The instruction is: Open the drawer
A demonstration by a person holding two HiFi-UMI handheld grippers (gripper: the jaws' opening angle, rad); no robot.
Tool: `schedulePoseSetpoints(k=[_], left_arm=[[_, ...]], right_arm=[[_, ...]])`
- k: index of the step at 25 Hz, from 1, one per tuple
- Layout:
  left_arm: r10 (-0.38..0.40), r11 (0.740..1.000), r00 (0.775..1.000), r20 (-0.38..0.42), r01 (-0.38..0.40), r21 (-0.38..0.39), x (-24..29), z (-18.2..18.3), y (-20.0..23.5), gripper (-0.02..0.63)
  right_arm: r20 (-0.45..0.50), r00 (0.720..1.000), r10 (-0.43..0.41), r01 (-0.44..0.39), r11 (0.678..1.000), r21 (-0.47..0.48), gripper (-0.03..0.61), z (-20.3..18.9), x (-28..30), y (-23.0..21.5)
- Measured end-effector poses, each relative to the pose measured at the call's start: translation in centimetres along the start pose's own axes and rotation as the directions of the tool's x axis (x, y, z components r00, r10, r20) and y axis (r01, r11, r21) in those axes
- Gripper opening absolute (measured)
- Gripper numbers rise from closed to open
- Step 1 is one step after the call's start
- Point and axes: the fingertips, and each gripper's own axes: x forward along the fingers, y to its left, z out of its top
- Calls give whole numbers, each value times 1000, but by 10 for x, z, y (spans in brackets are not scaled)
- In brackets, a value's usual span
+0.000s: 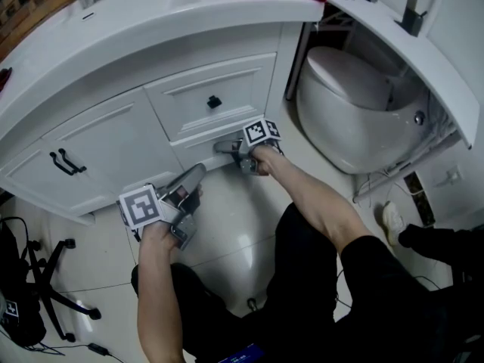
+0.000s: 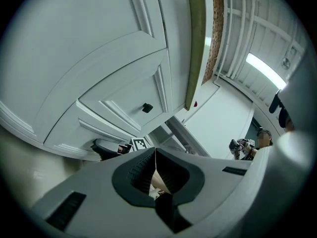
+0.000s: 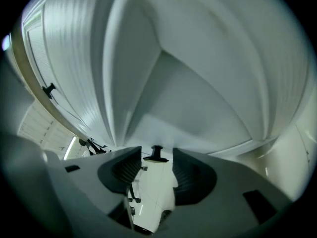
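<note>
Low white cabinet (image 1: 113, 138) at far left of head view, toilet (image 1: 355, 104) to its right. Two drawers stacked at the cabinet's right end: upper drawer (image 1: 227, 82) with a small black knob (image 1: 214, 102), lower drawer (image 1: 195, 154) just beneath, front shut and flush with the cabinet.

Right gripper (image 1: 224, 148) up against the lower drawer's front, released: jaws wide apart in the right gripper view (image 3: 156, 156), the lower drawer's black knob (image 3: 156, 152) between the tips, no pad pressing on it.

Left gripper (image 1: 198, 171) nearer and to the left, above the pale floor (image 1: 234, 233), close to the cabinet's foot without touching. Clenched on nothing: pads (image 2: 143, 170) meeting along a thin line in the left gripper view.
</note>
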Motion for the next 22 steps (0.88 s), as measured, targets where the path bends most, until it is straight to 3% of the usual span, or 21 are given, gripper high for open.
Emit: schedulePoseSetpoints(k=[5,7,11,22], left_arm=[[5,1000,1000,8,-5,2,0,4,4,-9],[1,1000,1000,9,-1,0,1,5,4,-9],[8,1000,1000,8,-8,7,1,6,6,-9],[-1,1000,1000,9,1,-24,4,0,5,-9]], right_arm=[[-2,999,53,-53,997,63,207,0,-1,-2],[-4,997,73,-72,993,88,170,1,-1,0],[-12,996,85,-83,991,104,172,0,1,-1],[-40,998,45,-43,998,38,167,-4,0,0]])
